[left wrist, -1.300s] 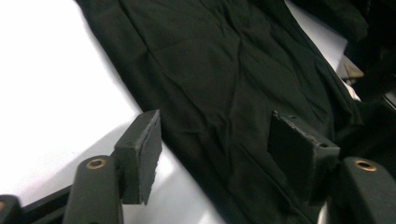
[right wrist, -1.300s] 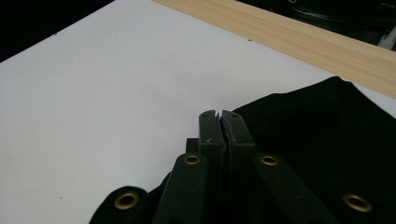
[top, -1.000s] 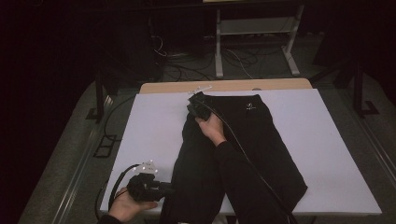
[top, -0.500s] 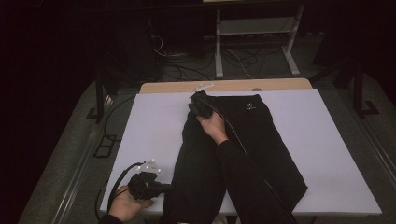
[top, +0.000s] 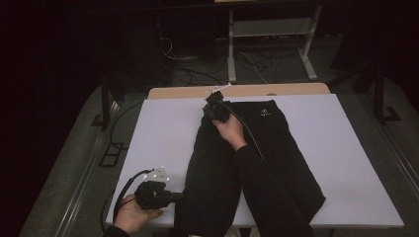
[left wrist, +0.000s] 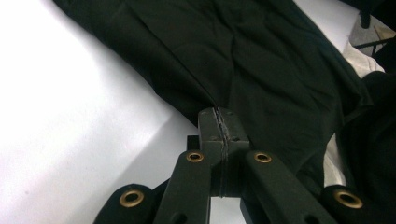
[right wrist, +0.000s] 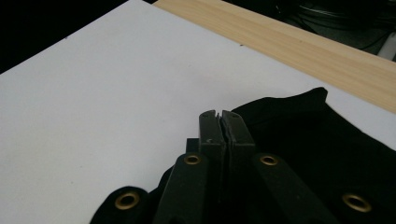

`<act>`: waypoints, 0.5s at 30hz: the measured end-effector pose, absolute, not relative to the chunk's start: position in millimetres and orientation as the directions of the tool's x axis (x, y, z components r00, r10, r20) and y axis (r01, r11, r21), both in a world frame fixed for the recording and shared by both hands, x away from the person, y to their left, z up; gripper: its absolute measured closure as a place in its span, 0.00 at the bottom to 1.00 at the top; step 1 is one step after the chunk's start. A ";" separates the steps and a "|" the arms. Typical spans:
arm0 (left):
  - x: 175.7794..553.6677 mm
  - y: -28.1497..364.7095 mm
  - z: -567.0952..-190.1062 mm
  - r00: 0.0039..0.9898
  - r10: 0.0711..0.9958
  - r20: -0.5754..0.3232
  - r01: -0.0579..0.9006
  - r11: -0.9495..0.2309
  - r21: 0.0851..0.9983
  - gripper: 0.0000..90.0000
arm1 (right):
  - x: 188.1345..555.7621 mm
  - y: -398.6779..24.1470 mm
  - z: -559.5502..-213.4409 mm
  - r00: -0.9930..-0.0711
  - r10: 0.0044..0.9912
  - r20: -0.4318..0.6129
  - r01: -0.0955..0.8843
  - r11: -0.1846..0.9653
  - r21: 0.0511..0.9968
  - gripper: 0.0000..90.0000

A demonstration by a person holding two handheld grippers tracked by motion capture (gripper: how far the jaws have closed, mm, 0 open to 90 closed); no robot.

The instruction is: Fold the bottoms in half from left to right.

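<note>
Black trousers soft, limp, will sag. My left gripper pinched on hem edge, right gripper clamped on waistband corner; grab seams.

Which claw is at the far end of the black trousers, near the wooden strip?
The right claw, up at the trousers' far end; the left claw grips the near edge.
</note>
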State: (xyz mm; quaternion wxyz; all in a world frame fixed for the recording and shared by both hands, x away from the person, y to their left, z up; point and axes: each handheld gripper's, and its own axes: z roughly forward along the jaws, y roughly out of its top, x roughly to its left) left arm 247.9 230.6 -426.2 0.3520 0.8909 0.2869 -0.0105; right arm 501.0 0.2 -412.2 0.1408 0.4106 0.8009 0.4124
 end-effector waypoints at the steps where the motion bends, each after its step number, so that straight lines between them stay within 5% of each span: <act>1: 247.8 230.2 -425.0 0.841 0.496 -0.217 0.510 -0.589 0.627 0.99 | 501.2 -1.6 -410.7 -0.623 0.774 0.112 0.539 0.322 0.778 0.96; 15: 243.0 202.7 -399.9 0.891 0.398 -0.216 0.426 -0.576 0.697 0.99 | 500.7 -22.3 -391.7 -0.648 0.755 0.101 0.532 0.353 0.770 0.96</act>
